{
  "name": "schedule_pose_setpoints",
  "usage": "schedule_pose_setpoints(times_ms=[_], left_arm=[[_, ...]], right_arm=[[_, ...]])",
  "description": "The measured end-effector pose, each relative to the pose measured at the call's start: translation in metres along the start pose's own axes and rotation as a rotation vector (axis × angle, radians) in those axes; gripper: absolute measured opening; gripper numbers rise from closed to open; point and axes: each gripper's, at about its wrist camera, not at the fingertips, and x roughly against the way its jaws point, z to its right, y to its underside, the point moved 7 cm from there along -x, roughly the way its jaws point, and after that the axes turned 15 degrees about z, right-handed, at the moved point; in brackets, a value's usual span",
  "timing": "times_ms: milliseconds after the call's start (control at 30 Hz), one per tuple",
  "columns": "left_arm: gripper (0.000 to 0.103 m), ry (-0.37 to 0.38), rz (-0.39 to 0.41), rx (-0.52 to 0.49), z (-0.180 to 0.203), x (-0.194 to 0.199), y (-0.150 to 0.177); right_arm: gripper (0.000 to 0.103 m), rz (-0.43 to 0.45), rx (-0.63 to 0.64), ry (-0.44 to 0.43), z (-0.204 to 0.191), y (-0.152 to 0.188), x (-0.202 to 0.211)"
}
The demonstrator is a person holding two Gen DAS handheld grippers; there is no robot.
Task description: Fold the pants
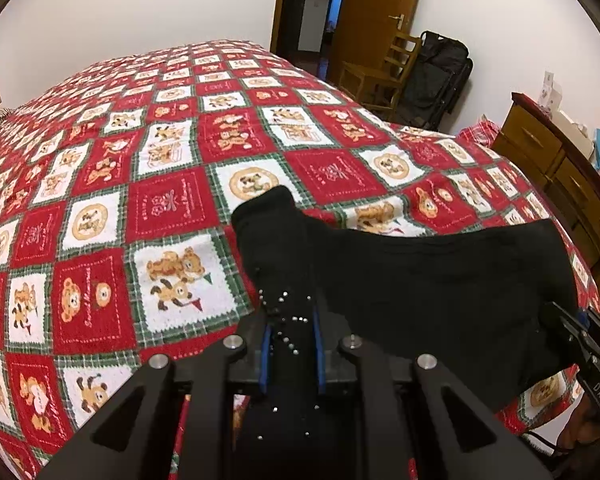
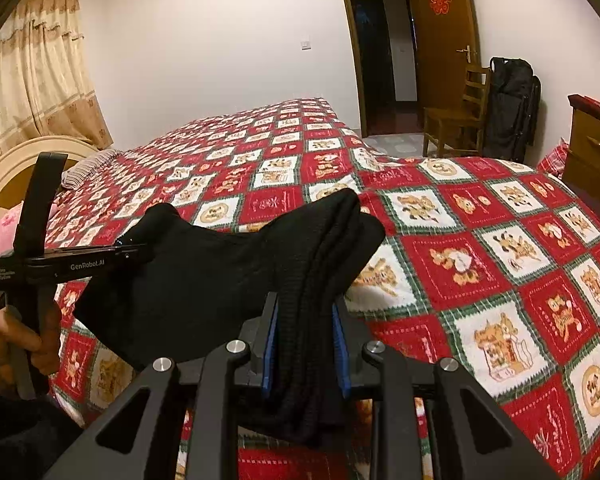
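Black pants (image 1: 440,280) hang stretched between both grippers, lifted a little above the bed. My left gripper (image 1: 292,320) is shut on one end, where small shiny studs dot the cloth. In the right wrist view the pants (image 2: 204,280) span from my left gripper (image 2: 140,252), held by a hand at the left, to my right gripper (image 2: 306,320), which is shut on a thick bunched fold of ribbed fabric. The right gripper body (image 1: 580,340) shows at the right edge of the left wrist view. Part of the cloth droops below both grippers, out of sight.
A red, white and green patchwork bedspread (image 1: 172,208) with bear prints covers the bed. A wooden dresser (image 1: 560,168) stands at the right. A wooden chair (image 2: 456,116) and black bag (image 2: 512,108) stand by the door. A pillow (image 2: 88,168) lies near the headboard.
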Motion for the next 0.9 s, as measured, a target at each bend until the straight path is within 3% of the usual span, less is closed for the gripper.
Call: schedule_pose_setpoints(times_ms=[900], left_arm=[[0.017,-0.12,0.051,-0.006,-0.053,-0.008,-0.036]], right_arm=[[0.025,0.001,-0.034,-0.092,-0.041,-0.029,-0.057]])
